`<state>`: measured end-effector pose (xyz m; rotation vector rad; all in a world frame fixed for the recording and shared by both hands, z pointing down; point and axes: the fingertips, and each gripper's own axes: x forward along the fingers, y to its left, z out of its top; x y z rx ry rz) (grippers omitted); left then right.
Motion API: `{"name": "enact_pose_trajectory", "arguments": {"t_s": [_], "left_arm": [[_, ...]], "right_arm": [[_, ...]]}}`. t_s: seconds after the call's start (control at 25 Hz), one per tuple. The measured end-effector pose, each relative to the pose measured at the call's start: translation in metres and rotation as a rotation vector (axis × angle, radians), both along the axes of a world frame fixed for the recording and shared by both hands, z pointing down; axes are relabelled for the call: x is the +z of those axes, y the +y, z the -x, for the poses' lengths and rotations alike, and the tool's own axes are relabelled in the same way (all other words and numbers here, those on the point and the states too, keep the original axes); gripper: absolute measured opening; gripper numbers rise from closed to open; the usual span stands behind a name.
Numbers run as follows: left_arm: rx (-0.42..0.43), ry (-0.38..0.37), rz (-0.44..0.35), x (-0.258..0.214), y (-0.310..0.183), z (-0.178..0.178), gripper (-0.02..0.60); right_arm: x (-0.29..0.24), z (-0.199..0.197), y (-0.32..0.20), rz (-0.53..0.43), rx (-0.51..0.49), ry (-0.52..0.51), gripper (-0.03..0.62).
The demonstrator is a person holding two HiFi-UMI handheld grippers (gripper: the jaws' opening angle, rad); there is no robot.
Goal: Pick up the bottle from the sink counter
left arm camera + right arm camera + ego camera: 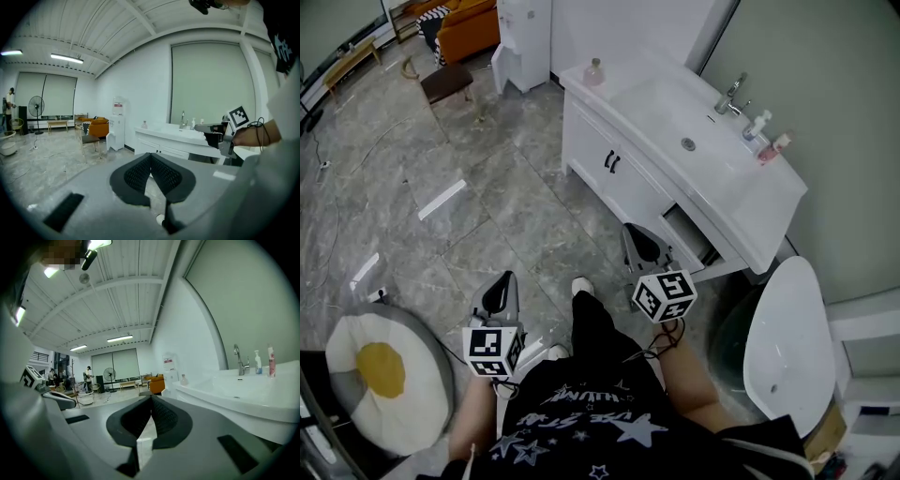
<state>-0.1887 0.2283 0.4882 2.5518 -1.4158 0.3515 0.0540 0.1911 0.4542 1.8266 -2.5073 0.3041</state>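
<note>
My two fingers on the right gripper (643, 244) are pressed together with nothing between them, and the same holds for the left gripper (500, 294): its pads meet at the tip and hold nothing. I hold both low in front of my body, well apart from the sink counter (741, 202). In the head view the counter carries three bottles, and I cannot tell which one the task means. A white spray bottle (757, 126) and a pink bottle (773, 147) stand just beside each other next to the faucet (730, 96), at about 1 to 2 o'clock from my right fingers. A small pinkish bottle (594, 71) stands alone on the far corner of the counter, at about 11 o'clock from the right gripper and about 1 o'clock from the left one. All three stand upright, with the long axis vertical, so I judge that a grip from the side, with the jaws level, fits best. The right gripper is nearer to every one of them. The pair at the faucet is across the basin from me, so my right arm must reach over it, and my fingers must first open before they can go around a bottle
</note>
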Motion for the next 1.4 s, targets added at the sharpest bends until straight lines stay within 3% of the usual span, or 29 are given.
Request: {"name": "enact_pose_trajectory", "arguments": {"t_s": [0.08,0.36,0.48,0.92,1.4], "left_arm": [[-0.007,-0.008,0.002,0.001,-0.02,-0.006,0.016],[-0.038,-0.041,0.02,0.0,-0.119,-0.036,0.017],[-0.051,-0.053,0.009,-0.009,-0.161,-0.053,0.017],[-0.108,-0.045,0.009,-0.02,-0.241,-0.097,0.017],[-0.072,-0.021,0.004,-0.01,-0.325,-0.103,0.017]], "right_arm": [[0.001,-0.007,-0.025,0.003,-0.006,-0.017,0.009],[0.005,-0.032,-0.135,0.048,-0.084,-0.053,0.238],[0.003,-0.045,-0.178,0.059,-0.12,-0.027,0.273],[0.008,-0.083,-0.272,0.081,-0.158,0.004,0.279],[0.021,-0.089,-0.337,0.107,-0.122,0.005,0.275]]}}
